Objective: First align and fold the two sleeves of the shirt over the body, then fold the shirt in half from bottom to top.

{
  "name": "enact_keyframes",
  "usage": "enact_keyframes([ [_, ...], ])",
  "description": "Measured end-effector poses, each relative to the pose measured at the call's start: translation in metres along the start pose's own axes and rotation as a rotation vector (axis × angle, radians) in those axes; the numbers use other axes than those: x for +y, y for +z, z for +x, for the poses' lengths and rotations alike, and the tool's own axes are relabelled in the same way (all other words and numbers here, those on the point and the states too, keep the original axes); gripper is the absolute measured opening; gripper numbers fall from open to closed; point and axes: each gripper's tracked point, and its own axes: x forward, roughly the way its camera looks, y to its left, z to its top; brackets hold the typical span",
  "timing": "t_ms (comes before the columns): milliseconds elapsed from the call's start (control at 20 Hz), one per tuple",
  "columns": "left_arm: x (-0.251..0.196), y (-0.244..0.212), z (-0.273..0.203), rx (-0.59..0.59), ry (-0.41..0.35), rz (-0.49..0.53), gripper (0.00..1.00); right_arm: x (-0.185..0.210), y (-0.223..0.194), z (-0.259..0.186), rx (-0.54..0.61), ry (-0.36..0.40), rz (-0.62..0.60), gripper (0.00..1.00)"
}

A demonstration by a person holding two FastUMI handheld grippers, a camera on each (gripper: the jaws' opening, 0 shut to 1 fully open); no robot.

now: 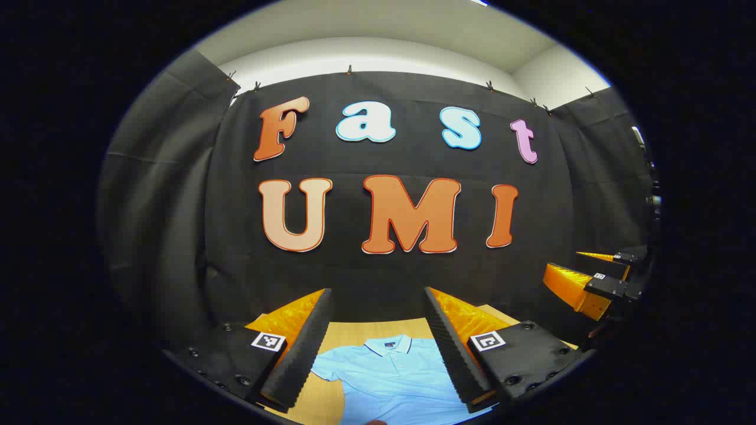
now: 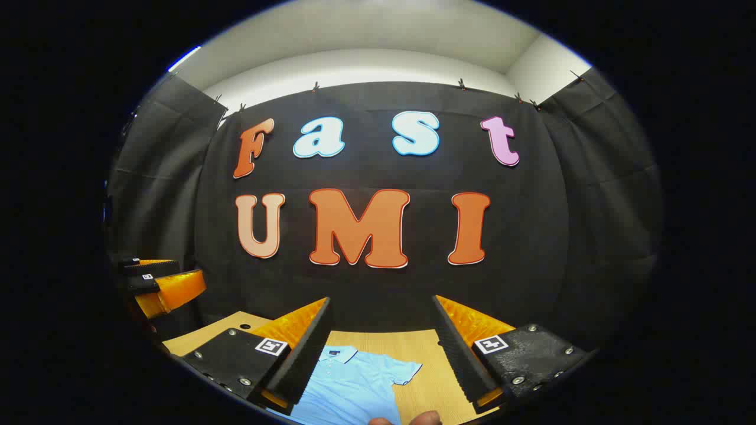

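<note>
A light blue polo shirt lies flat on the wooden table, collar toward the far wall, buttons up. My left gripper hovers above it, open, with nothing between its fingers. In the right gripper view the shirt sits low and left, with one short sleeve spread out to the side. My right gripper is open too and holds nothing. Each gripper shows in the other's view: the right one at the far right, the left one at the far left, both raised off the table.
The black cloth wall closes off the back and both sides of the booth. Bare wood lies to the right of the shirt. Part of a hand shows at the bottom edge. A small dark hole marks the table's left part.
</note>
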Motion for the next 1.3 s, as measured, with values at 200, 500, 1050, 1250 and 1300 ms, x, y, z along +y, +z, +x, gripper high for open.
enact_keyframes([
  [200,-0.019,0.004,0.003,-0.008,-0.04,0.017,0.98,-0.007,0.002,-0.004,0.003,-0.006,-0.026,1.0],
  [500,-0.023,-0.004,0.0,-0.014,-0.051,0.041,0.98,-0.008,0.001,-0.004,-0.005,-0.009,-0.033,0.99],
  [1050,-0.007,-0.009,0.008,-0.002,-0.073,0.037,0.98,0.003,-0.017,0.019,0.049,-0.028,-0.051,0.99],
  [1250,-0.002,-0.013,0.008,0.007,-0.097,0.063,0.99,-0.006,-0.029,0.028,0.082,-0.077,-0.05,0.99],
  [1300,-0.003,-0.017,0.008,0.016,-0.106,0.066,0.98,-0.009,-0.036,0.03,0.104,-0.086,-0.058,0.99],
])
